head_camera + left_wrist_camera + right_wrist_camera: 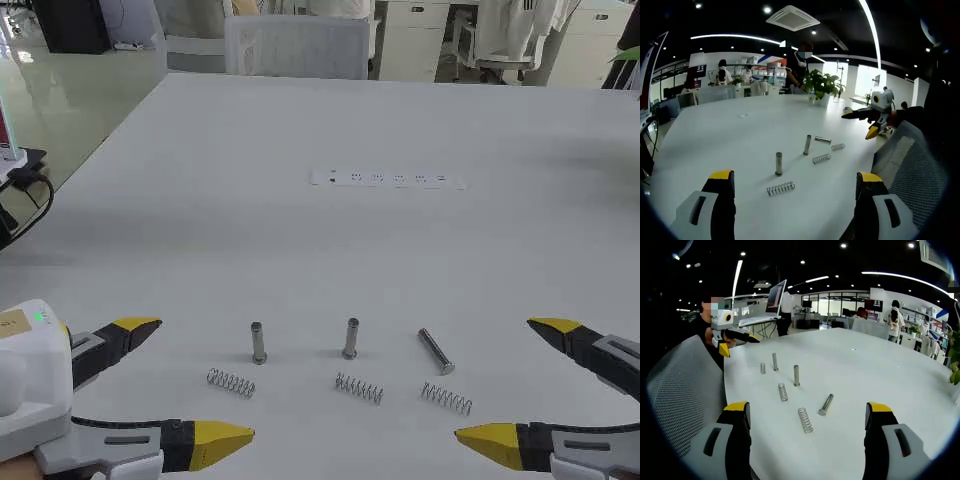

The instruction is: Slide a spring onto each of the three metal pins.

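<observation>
White desk (200,220), broad and matte, with a pale mesh chair (297,45) beyond its far edge at 12 o'clock. Flat on the desk toward 12 o'clock, a white power strip (388,179), well apart from everything else.

Nearer, in the head view, a row of three. Left pin (258,342) upright, broad end down. Middle pin (351,338) upright the same way. Right pin (436,352) lying flat, head toward 5 o'clock.

At about 6 o'clock of each pin, just beside it and not touching, a coil lying on its side: left spring (231,382), middle spring (359,388), right spring (446,398). Every spring off its pin.

Left claw (203,378) at 8 o'clock of the row, yellow tips spread wide, gripping nothing. Right claw (493,378) at 4 o'clock of the row, tips likewise spread wide, also empty.

From the left gripper view, right claw at 2 o'clock beyond the row, and a potted plant (822,85) at 12 o'clock near the desk's far side. From the right gripper view, left claw at 10 o'clock, with the lying pin nearest.
</observation>
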Demonstrator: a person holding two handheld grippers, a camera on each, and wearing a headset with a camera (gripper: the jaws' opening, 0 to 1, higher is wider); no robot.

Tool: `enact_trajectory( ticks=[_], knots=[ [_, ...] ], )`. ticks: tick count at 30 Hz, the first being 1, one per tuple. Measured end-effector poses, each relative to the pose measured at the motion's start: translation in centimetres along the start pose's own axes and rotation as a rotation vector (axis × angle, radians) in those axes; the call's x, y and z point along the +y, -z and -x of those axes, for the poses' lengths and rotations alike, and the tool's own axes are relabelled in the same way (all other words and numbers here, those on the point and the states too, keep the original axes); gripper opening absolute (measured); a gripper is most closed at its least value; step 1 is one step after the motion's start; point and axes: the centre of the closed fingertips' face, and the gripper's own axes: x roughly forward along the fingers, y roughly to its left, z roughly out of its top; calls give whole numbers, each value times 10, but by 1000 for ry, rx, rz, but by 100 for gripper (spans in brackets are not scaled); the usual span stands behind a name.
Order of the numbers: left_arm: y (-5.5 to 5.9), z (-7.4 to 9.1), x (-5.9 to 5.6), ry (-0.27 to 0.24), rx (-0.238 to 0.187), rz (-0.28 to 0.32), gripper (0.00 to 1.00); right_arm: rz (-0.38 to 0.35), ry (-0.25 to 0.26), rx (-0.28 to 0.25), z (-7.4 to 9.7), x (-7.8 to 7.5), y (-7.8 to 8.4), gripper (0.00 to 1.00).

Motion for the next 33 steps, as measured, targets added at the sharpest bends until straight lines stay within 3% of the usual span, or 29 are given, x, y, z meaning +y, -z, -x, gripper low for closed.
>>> enact_trajectory(
  ticks=[33],
  knots=[
    [0,6,-5,-3,-5,3,99,-1,6,4,8,7,0,95]
  ],
)
